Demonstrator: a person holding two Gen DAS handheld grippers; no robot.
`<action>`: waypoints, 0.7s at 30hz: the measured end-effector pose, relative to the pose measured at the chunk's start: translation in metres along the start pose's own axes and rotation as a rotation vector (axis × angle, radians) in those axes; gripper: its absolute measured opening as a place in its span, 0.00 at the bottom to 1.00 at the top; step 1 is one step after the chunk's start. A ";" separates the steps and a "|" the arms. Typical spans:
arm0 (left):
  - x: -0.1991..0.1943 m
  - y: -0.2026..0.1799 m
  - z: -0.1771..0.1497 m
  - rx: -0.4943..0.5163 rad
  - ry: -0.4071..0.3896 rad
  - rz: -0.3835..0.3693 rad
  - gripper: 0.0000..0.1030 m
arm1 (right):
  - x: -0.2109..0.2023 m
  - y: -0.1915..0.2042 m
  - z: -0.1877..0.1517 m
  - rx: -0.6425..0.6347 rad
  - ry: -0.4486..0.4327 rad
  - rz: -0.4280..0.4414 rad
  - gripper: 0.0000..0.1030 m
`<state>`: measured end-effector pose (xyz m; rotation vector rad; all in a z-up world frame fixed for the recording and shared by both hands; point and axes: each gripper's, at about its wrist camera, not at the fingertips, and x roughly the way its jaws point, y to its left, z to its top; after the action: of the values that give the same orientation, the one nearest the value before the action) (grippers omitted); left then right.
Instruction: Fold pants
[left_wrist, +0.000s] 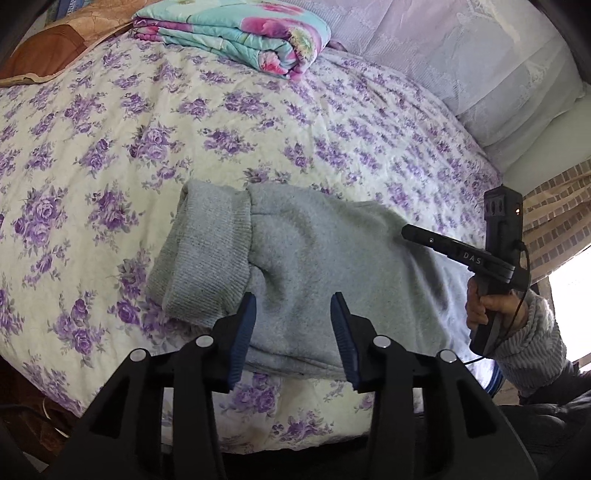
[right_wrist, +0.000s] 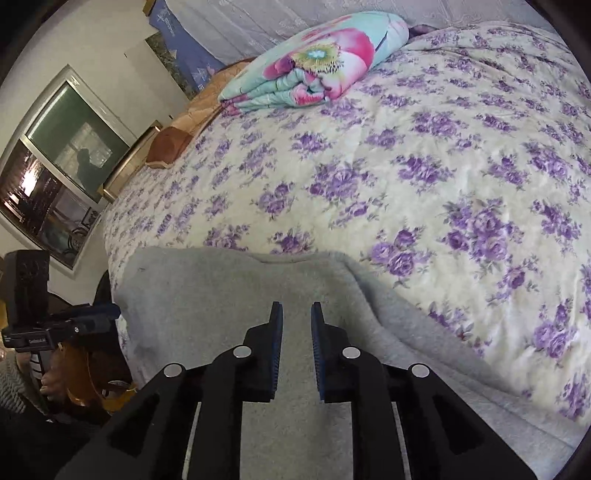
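The left gripper (left_wrist: 293, 306) is hovering with its jaws partly spread over the near edge of the grey sweatpants (left_wrist: 295, 266), nothing pinched between its blue pads (left_wrist: 245, 332). The right gripper (right_wrist: 296, 314) is holding its jaws narrowly apart – a slim gap showing between them – above the grey fabric, gripping nothing. The one pair of pants is lying folded on the purple-flowered bedspread (left_wrist: 147, 147) near the bed's front edge, its ribbed cuffs (left_wrist: 199, 258) facing left in the left wrist view. One folded floral quilt (left_wrist: 236, 33) is resting at the far side of the bed – beside it, one brown pillow (left_wrist: 40, 55). A hand (left_wrist: 487, 310) in a grey ribbed sleeve (left_wrist: 535, 339) is gripping the right tool's handle.
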<state>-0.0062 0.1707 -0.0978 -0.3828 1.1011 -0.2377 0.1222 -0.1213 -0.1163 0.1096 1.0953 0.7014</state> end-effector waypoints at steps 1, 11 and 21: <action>0.011 0.004 -0.001 0.009 0.021 0.007 0.40 | 0.015 -0.005 -0.003 0.027 0.026 -0.023 0.11; 0.006 0.006 -0.006 0.007 -0.005 -0.031 0.27 | -0.050 -0.022 -0.039 0.238 -0.189 -0.031 0.05; 0.033 -0.081 -0.014 0.237 0.058 -0.181 0.33 | -0.201 -0.090 -0.205 0.656 -0.501 -0.304 0.30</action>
<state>-0.0046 0.0823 -0.0972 -0.2646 1.0821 -0.5375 -0.0622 -0.3573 -0.0951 0.6321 0.7931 0.0089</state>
